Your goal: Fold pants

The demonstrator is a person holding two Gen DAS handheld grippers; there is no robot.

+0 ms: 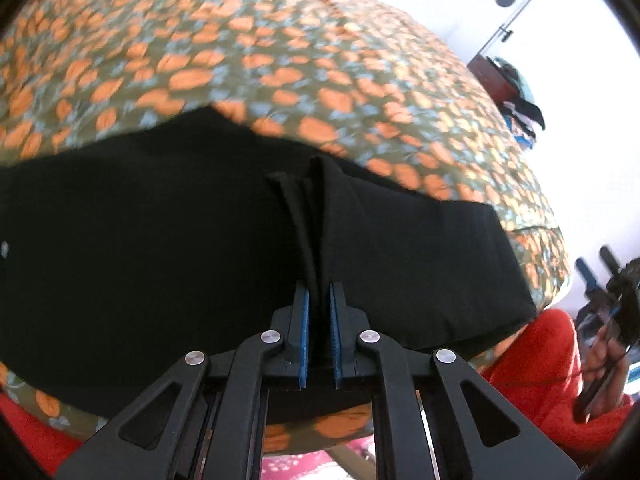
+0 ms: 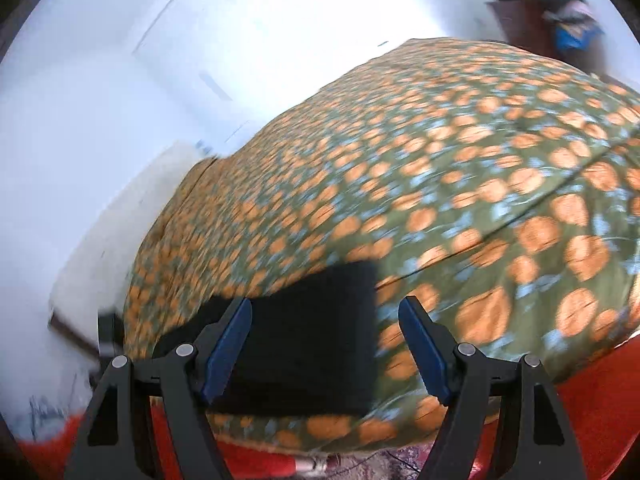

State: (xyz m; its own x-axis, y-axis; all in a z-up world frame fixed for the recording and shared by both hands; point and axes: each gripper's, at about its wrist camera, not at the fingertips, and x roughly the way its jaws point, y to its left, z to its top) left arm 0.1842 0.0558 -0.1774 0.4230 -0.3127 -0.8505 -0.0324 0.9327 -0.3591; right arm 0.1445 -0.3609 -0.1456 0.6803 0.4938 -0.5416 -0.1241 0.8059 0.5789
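Left wrist: gripper [image 1: 319,300] pinching pants [image 1: 160,240].

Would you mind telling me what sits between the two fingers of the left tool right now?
In the left wrist view, a bunched fold of the black pants sits between the left tool's blue pads, which are clamped on it.

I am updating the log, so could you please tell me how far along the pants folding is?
Done: the black pants lie flattened in a long band on the floral bedspread, apparently already folded lengthwise. In hand: the left gripper is shut on stacked fabric edges. The right gripper is open and empty above the pants' end. Left: probably folding the band crosswise into a compact stack.
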